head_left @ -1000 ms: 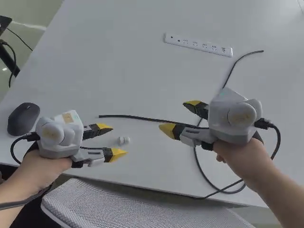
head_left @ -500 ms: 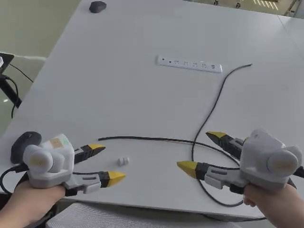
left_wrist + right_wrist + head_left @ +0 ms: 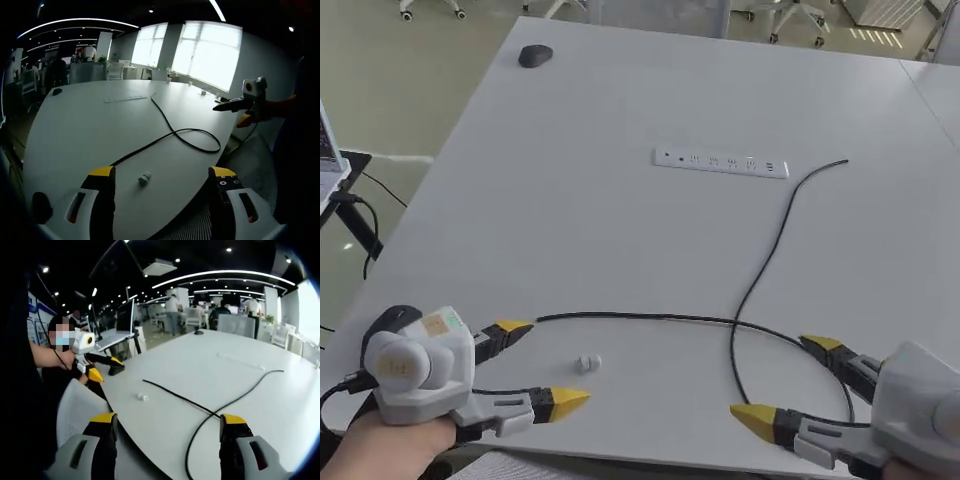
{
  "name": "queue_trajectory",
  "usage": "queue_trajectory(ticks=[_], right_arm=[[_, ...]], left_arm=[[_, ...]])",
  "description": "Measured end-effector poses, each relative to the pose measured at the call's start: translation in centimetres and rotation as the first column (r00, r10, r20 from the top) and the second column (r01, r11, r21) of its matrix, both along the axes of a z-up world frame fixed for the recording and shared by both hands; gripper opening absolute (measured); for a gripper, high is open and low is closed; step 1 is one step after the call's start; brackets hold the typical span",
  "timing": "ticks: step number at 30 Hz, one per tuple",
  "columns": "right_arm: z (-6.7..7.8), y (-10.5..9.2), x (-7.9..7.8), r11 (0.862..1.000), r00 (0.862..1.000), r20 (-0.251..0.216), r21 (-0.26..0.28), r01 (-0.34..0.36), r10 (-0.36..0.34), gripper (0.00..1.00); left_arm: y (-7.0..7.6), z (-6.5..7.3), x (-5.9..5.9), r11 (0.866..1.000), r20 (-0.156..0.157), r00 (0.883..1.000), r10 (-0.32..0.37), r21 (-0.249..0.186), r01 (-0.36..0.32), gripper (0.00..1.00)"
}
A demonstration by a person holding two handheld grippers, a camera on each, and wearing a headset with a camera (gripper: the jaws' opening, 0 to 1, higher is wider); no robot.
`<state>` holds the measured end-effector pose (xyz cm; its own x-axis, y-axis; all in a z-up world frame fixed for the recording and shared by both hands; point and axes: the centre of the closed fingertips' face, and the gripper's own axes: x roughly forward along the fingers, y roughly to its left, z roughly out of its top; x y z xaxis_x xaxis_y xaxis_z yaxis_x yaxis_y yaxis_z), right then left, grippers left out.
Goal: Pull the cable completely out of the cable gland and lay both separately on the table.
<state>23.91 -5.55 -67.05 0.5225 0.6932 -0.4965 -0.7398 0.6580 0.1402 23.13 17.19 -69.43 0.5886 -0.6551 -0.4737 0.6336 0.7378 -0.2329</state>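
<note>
The white surface carries everything the task concerns, and from how things lie on it, your work looks essentially finished. The black cable runs free across the surface. One end rests near the power strip, the line sweeps down toward you, bends into a loose loop close to your right gripper, and a second run stretches leftward to an end that stops just off the upper jaw tip of your left gripper. Nothing is threaded on the cable anywhere along the length you can see. Both grippers hover at the near edge of the surface with their jaws spread wide apart and nothing between them. The left gripper view confirms an empty gap, and so does the right gripper view. The loop of cable passes close under the right gripper's jaws, but they aren't closed on it. The small white cable gland lies by itself on the surface, just beside the cable's left end but apart from it, with bare surface showing between the two. In the left gripper view it sits ahead of the open jaws, untouched. So the cable appears fully pulled out and both parts are laid down separately. I judge that no step is left beyond drawing your grippers clear without snagging that loop.
</note>
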Motion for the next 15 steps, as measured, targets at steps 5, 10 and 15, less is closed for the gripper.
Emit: queue_trajectory(ticks=[5,10,15], right_arm=[[-0.3,0.0,-0.4,1.000,1.000,-0.020,0.011,-0.001,0.002,0.90],[-1.9,0.0,-1.1,1.000,0.997,-0.073,-0.013,-0.022,0.021,0.97],[-2.0,-0.2,-1.3,1.000,0.997,-0.079,-0.016,-0.026,0.025,0.99]], left_arm=[[0.6,-0.5,-0.3,1.000,-0.027,1.000,0.012,0.008,-0.012,0.82],[0.8,-1.1,-0.5,1.000,-0.053,0.999,0.002,0.031,-0.001,0.88],[0.7,-1.4,-0.3,0.999,-0.060,0.998,0.008,0.040,-0.005,0.94]])
